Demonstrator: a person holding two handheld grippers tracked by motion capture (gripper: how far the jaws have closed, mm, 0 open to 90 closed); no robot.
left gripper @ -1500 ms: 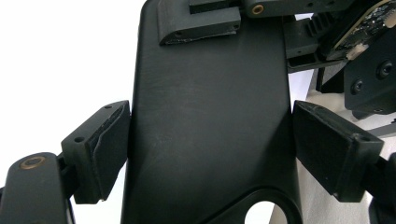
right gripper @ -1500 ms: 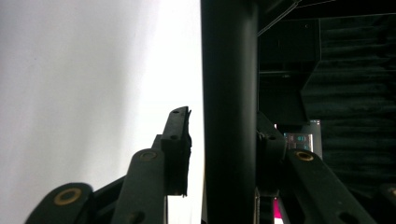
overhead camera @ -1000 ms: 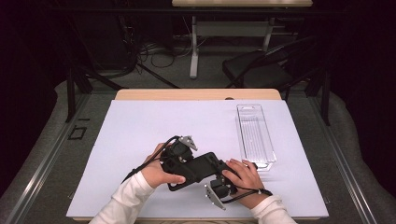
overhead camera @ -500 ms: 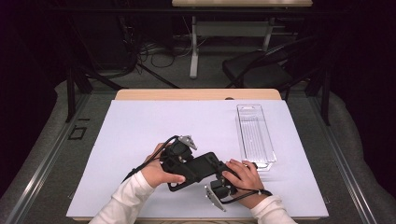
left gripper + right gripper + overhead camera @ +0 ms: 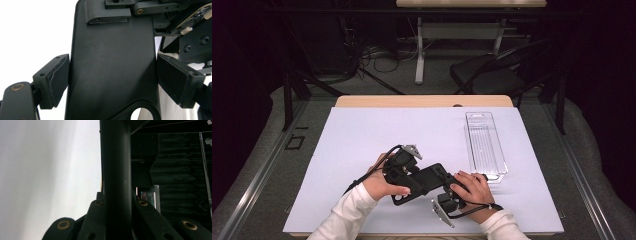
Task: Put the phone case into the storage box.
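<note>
My right gripper (image 5: 451,191) had just been closing and clamped the flat black plate (image 5: 422,183) edge-on, my left gripper (image 5: 404,176) gripped its sides, so both now held it.

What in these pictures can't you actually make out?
- What the flat black piece is: in the high view both hands cover its ends.
- Its full outline: cut off by the left gripper view's edges.
- Right gripper: its pads are hidden behind that piece, seen edge-on.
- Clear tray: whether anything lies inside is too small to tell.
</note>
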